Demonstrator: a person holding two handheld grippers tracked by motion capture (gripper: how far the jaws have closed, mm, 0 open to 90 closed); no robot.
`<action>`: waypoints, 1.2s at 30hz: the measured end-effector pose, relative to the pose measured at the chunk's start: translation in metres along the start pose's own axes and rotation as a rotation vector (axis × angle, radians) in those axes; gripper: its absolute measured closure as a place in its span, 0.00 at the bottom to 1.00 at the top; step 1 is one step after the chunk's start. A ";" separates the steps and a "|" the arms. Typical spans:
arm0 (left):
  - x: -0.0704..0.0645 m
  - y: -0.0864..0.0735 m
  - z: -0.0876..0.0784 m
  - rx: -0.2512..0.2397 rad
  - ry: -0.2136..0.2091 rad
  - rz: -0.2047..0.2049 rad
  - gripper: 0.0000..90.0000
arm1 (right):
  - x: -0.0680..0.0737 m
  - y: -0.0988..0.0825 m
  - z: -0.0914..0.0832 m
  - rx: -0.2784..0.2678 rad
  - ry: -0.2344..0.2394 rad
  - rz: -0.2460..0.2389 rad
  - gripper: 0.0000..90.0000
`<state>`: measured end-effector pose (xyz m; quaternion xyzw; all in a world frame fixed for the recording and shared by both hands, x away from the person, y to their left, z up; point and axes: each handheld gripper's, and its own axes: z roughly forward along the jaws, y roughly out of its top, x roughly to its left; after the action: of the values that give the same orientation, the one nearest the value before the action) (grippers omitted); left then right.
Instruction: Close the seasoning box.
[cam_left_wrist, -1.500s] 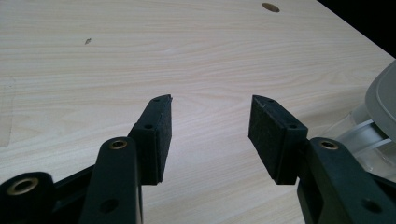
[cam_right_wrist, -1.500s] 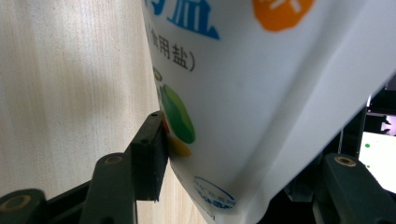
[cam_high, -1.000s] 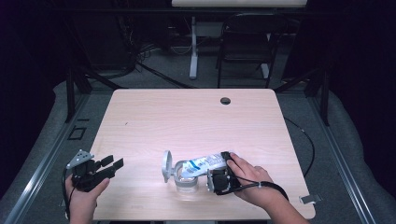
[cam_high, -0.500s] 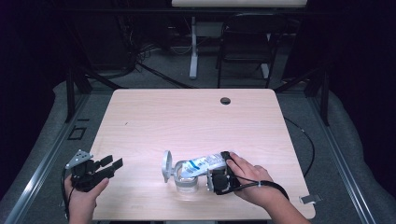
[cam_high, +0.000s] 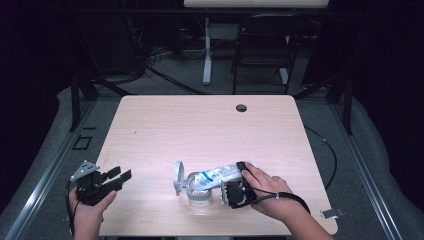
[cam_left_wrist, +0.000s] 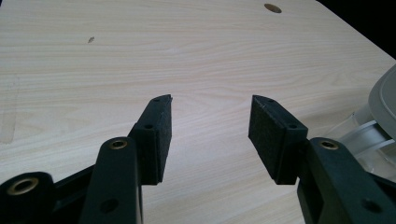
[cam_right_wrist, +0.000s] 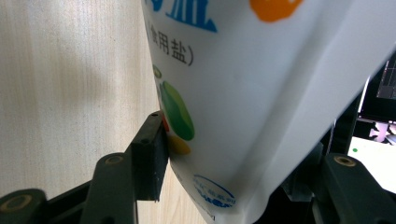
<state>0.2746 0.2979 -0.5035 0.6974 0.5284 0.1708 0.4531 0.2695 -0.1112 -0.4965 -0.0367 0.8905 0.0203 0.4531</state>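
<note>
A white salt bag (cam_high: 217, 175) with blue print lies tilted over a clear glass jar (cam_high: 200, 194) near the table's front edge. The jar's hinged lid (cam_high: 178, 177) stands swung out to the left. My right gripper (cam_high: 234, 186) is shut on the rear end of the bag. In the right gripper view the left pad (cam_right_wrist: 152, 154) presses the bag (cam_right_wrist: 243, 93), and the bag hides the right pad. My left gripper (cam_high: 120, 174) rests open at the front left with nothing between its pads (cam_left_wrist: 210, 116). The jar (cam_left_wrist: 364, 135) and its lid (cam_left_wrist: 385, 98) show at that view's right edge.
The wooden table (cam_high: 200, 130) has a round cable hole (cam_high: 241, 107) near its far edge. A dark chair (cam_high: 265, 45) and a white table leg (cam_high: 207, 50) stand behind the table. A black cable (cam_high: 327, 150) runs along the floor on the right.
</note>
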 end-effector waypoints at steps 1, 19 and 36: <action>0.000 0.000 0.000 0.000 0.000 -0.001 0.55 | 0.000 0.000 0.000 0.000 0.000 -0.001 0.48; 0.001 0.000 0.000 -0.004 0.001 -0.004 0.55 | -0.002 0.001 0.000 0.003 0.001 -0.015 0.48; 0.001 0.000 0.000 -0.006 0.003 -0.004 0.55 | -0.003 0.002 -0.001 0.008 -0.006 -0.040 0.48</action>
<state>0.2746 0.2993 -0.5038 0.6946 0.5300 0.1723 0.4549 0.2708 -0.1088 -0.4933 -0.0527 0.8883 0.0078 0.4561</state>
